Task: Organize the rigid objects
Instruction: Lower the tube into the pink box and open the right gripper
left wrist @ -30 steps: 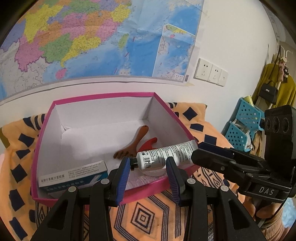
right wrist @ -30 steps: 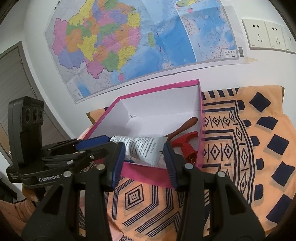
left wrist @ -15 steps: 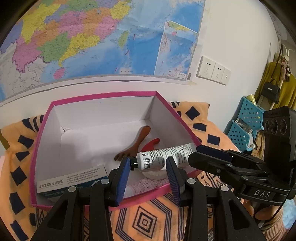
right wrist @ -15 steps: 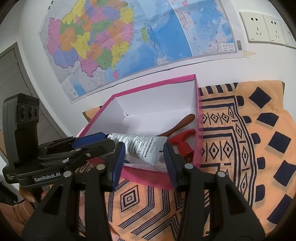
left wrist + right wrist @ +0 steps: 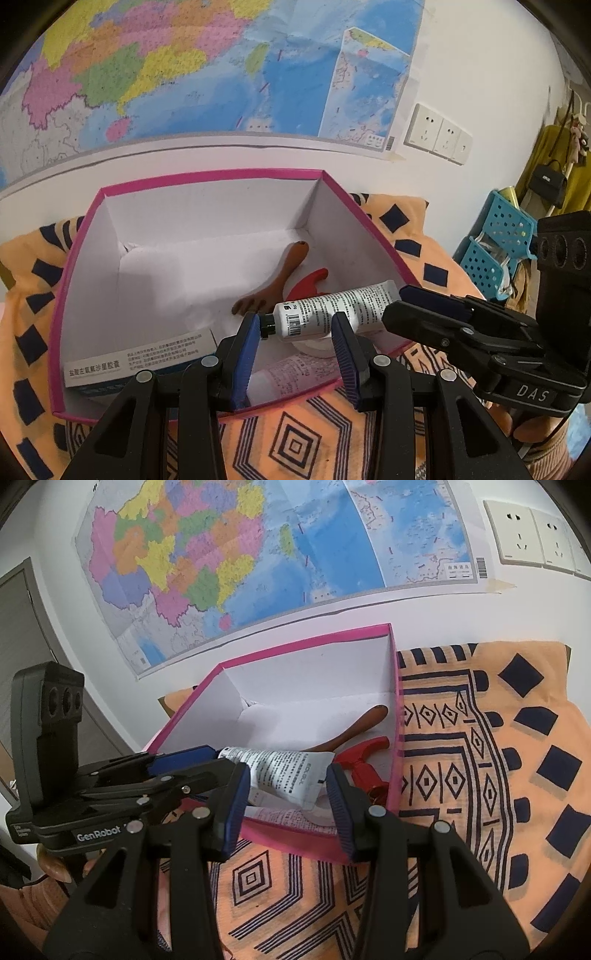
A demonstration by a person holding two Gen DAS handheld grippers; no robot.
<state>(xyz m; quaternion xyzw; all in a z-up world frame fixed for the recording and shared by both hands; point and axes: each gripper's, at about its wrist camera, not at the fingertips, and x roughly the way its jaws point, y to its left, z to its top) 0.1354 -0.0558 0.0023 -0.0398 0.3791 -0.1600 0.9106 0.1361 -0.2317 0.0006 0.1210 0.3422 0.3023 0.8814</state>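
Observation:
A pink-rimmed white box (image 5: 207, 177) (image 5: 306, 640) stands on an orange patterned cloth. A white tube with a black cap (image 5: 332, 308) (image 5: 284, 775) hangs over the box's near right part. My left gripper (image 5: 297, 341) is shut on the tube's cap end. My right gripper (image 5: 286, 805) is shut on its flat end, and in the left wrist view it (image 5: 402, 302) reaches in from the right. In the box lie a brown wooden fork-shaped scraper (image 5: 275, 284), a red handled tool (image 5: 308, 280) (image 5: 360, 760), a white and blue medicine carton (image 5: 140, 363), a pink printed packet (image 5: 295, 371) and a white round object (image 5: 314, 341).
A map (image 5: 207, 62) and wall sockets (image 5: 437, 134) are on the white wall behind the box. Blue perforated baskets (image 5: 495, 243) and hanging bags stand at the far right. A door (image 5: 22, 635) is at the left in the right wrist view.
Both grippers have drawn back slightly with the tube still held between them; the box looks a little farther away and lower in view. The tube stays over the box's near right part.

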